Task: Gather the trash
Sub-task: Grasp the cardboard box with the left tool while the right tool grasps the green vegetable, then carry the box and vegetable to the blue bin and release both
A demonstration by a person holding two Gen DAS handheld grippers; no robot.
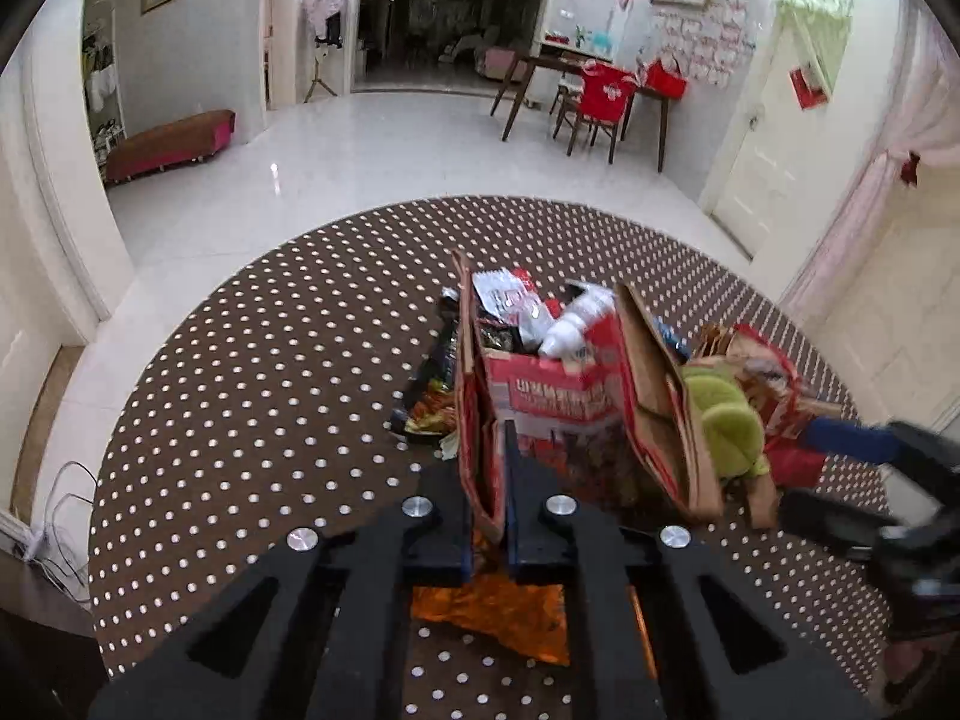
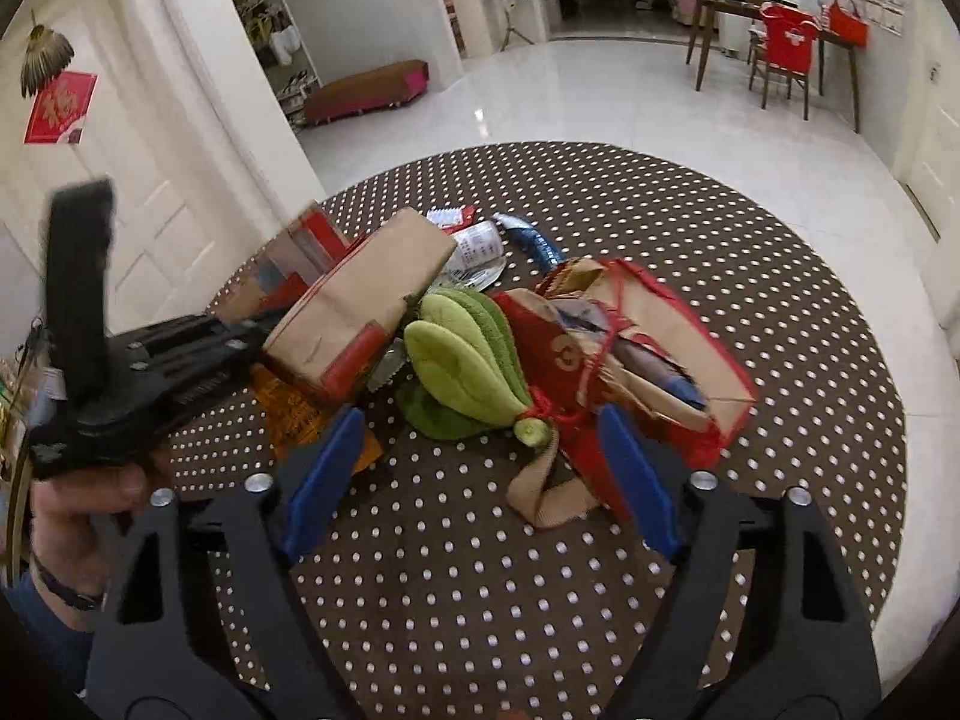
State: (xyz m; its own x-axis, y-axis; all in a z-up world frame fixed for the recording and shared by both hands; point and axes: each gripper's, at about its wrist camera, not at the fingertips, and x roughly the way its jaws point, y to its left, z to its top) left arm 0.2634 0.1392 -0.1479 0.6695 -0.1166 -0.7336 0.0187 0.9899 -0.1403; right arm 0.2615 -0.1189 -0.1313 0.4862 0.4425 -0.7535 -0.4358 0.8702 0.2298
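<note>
Gripping the near flap of the red cardboard box (image 1: 558, 396): left hand-held gripper (image 1: 487, 516), jaws pinched on it.
Right hand-held gripper (image 2: 480, 468) open, straddling green cloth (image 2: 462, 360) and red bag (image 2: 630, 348); wrappers (image 1: 432, 378) behind, all on dotted table (image 1: 240, 390).

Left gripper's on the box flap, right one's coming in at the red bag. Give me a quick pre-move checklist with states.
1. Left gripper shut on the box flap: ok.
2. Right gripper open: ok.
3. Red bag between its fingers: only the near edge; not ok yet.
4. Green cloth clear of the right fingers: cannot tell.
5. Loose wrappers left on the dotted table: not ok.
</note>
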